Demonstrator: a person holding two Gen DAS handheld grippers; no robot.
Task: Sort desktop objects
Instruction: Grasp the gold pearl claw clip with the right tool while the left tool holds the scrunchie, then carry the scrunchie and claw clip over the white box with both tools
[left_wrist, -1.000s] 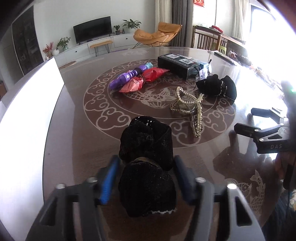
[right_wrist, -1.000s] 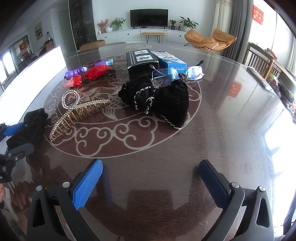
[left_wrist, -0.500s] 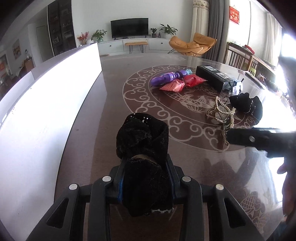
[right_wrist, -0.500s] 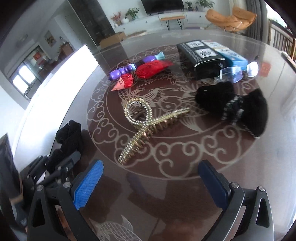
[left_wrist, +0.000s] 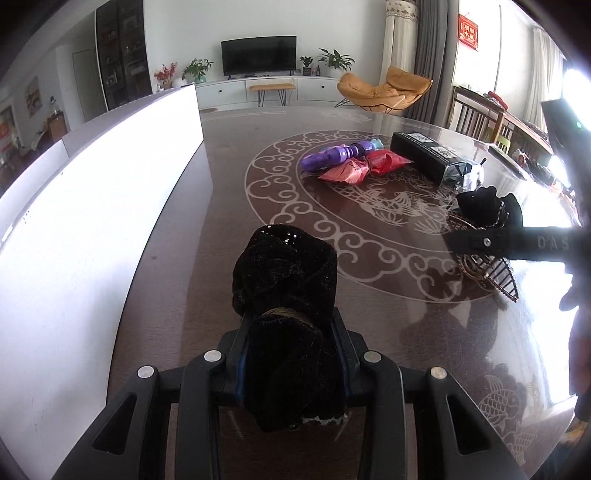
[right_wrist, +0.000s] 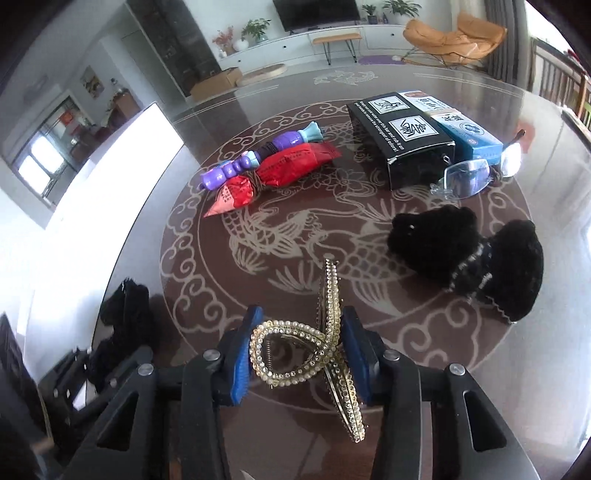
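Observation:
My left gripper (left_wrist: 291, 328) is shut on a black velvet bow (left_wrist: 284, 273) at its middle, just above the dark table; it also shows at the lower left of the right wrist view (right_wrist: 125, 314). My right gripper (right_wrist: 301, 336) is shut on a gold rhinestone hair claw (right_wrist: 325, 347) and holds it tilted above the table. The claw shows partly under the right gripper's finger in the left wrist view (left_wrist: 487, 266). A second black bow (right_wrist: 469, 258) lies on the table to the right.
A purple toy (right_wrist: 258, 158) and red packets (right_wrist: 280, 173) lie at the table's middle. A black box (right_wrist: 399, 140), a blue box (right_wrist: 465, 129) and glasses (right_wrist: 476, 173) lie behind. A white board (left_wrist: 85, 221) lines the left edge.
My left gripper closed on the black bow and lifted it. My right gripper moved left to the gold hair claw and shut on it, raising it off the table.

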